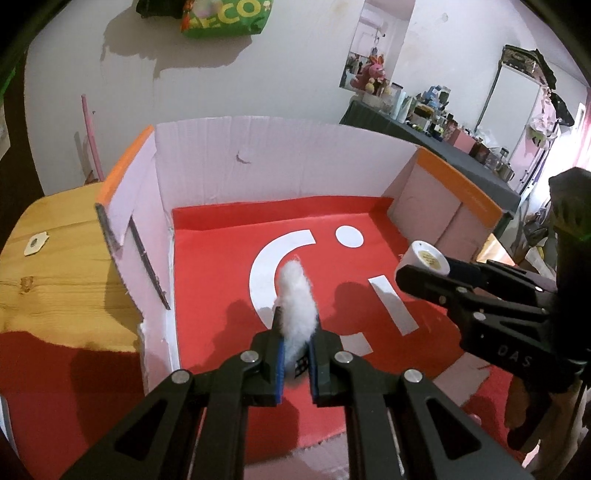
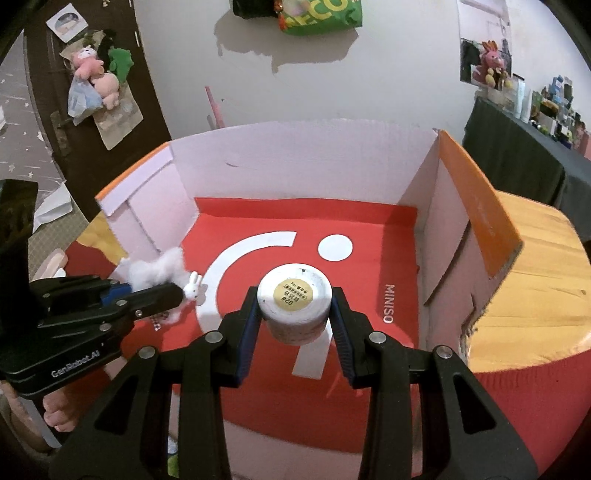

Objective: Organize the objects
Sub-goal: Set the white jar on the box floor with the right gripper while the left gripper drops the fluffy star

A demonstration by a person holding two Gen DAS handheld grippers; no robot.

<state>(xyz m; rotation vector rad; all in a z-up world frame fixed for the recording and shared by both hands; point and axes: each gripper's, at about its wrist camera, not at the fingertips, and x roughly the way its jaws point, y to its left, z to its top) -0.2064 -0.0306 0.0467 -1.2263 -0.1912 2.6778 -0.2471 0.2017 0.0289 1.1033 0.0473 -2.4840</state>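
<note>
My left gripper is shut on a fluffy white rabbit toy, held above the red floor of an open cardboard box. In the right wrist view that gripper comes in from the left with the white rabbit toy, its small rabbit head poking out past the fingertips. My right gripper is shut on a white round jar with a yellow label on its base, held over the box's red bottom. From the left wrist view the jar and right gripper sit at the right.
The box has pale walls with orange flaps and stands on a wooden table with a red cloth. A green bag hangs on the wall behind. A dark cluttered shelf runs along the right.
</note>
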